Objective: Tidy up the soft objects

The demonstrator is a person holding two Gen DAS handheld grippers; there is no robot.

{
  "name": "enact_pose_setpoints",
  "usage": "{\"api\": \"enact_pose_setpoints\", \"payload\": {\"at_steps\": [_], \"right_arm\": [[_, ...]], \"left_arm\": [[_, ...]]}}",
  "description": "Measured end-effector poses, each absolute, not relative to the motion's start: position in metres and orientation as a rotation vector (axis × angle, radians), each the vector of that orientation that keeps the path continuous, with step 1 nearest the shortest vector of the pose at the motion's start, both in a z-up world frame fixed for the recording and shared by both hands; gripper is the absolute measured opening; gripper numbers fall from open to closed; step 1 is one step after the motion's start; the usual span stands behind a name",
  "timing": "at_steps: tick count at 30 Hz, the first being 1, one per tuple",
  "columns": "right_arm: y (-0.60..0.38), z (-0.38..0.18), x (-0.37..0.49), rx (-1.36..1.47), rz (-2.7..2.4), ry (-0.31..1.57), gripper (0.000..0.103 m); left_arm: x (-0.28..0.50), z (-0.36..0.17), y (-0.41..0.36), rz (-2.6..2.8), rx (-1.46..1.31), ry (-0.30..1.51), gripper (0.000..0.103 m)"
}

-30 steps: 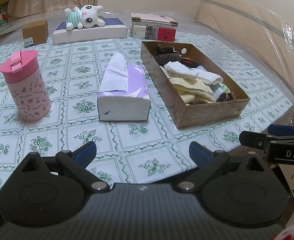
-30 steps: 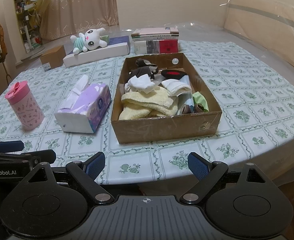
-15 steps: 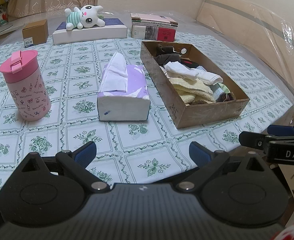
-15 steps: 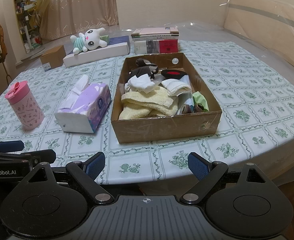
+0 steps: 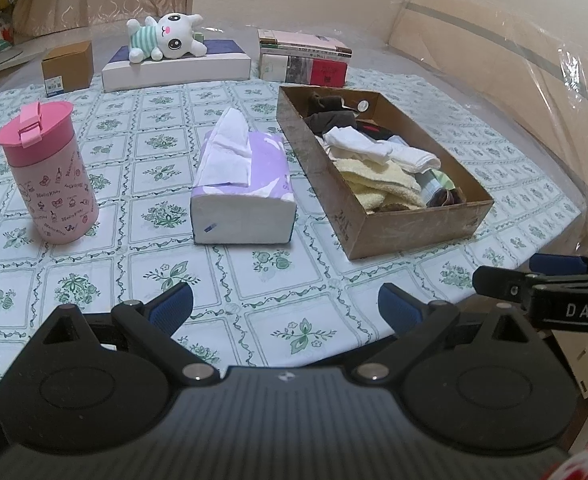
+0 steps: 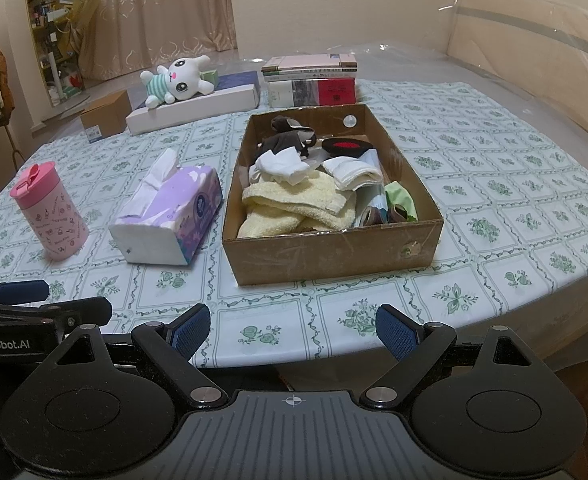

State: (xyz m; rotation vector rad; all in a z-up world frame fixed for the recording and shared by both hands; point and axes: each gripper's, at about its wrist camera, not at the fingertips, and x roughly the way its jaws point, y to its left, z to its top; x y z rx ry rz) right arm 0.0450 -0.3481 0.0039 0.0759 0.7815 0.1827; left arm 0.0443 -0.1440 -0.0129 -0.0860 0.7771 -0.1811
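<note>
Cardboard is the material of the open box (image 6: 334,252), which lies on the flowered tablecloth (image 6: 494,184) in front of you. Just left of it lie a purple tissue pack (image 6: 169,216) and, farther left, a pink cup (image 6: 49,216); behind stand a plush rabbit (image 6: 177,84) and stacked books (image 6: 314,84). Nothing stands between your tongs and the box. Inside it you see yellow towels (image 6: 294,208), white socks (image 6: 281,164) and darker pieces, piled together and hard to tell apart. Your left gripper (image 5: 285,308) and right gripper (image 6: 294,328) both gape wide at the table edge, holding nothing.
</note>
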Motion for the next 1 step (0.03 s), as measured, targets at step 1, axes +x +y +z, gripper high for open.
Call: {"api": "enact_pose_setpoints", "payload": {"at_steps": [1], "right_arm": [[-0.3481, 0.0039, 0.0448, 0.076, 0.183, 0.781, 0.089]], "left_arm": [[0.0444, -0.0127, -0.1432, -0.182, -0.09, 0.775, 0.098]]}}
